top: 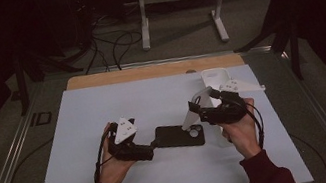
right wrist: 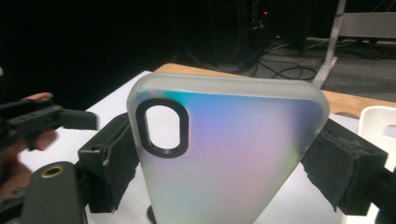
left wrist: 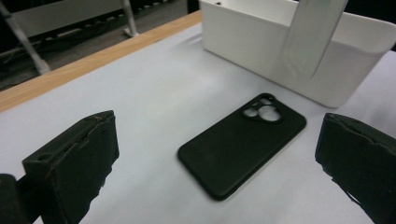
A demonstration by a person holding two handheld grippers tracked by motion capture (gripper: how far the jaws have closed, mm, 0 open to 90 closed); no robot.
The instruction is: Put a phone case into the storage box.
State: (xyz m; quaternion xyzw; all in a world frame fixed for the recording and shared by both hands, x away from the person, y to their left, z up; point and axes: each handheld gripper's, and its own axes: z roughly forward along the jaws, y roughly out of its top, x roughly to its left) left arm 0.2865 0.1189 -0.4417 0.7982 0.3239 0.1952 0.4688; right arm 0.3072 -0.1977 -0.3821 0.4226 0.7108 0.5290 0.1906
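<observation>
Presently, stage of work: sorting of phone cases near a bin, partly done as judged from the layout.
Left gripper (top: 156,145): jaws spread wide, nothing between them; pointed at the black case from just beside its near end.
Matte black soft phone case with a round camera cut-out (left wrist: 243,142): laid flat, back up, on the pale blue-white table sheet (top: 103,107); free of both grippers, apparently set down.
Right gripper (top: 196,109): jaws clamped on the two long edges of the frosted case, held off the sheet and tilted.
Frosted translucent phone case with a black-rimmed oval camera opening (right wrist: 224,149): gripped edge to edge, iridescent sheen across its back; raised above the black case's camera end, seen from the high view.
White rectangular plastic bin (left wrist: 280,46): placed at the far right of the sheet, just beyond the raised case; contents not discernible.
Done: one case laid down, one lifted.
Left: probably placing of the frosted case, destination uncertain; black case possibly yet to be moved.
</observation>
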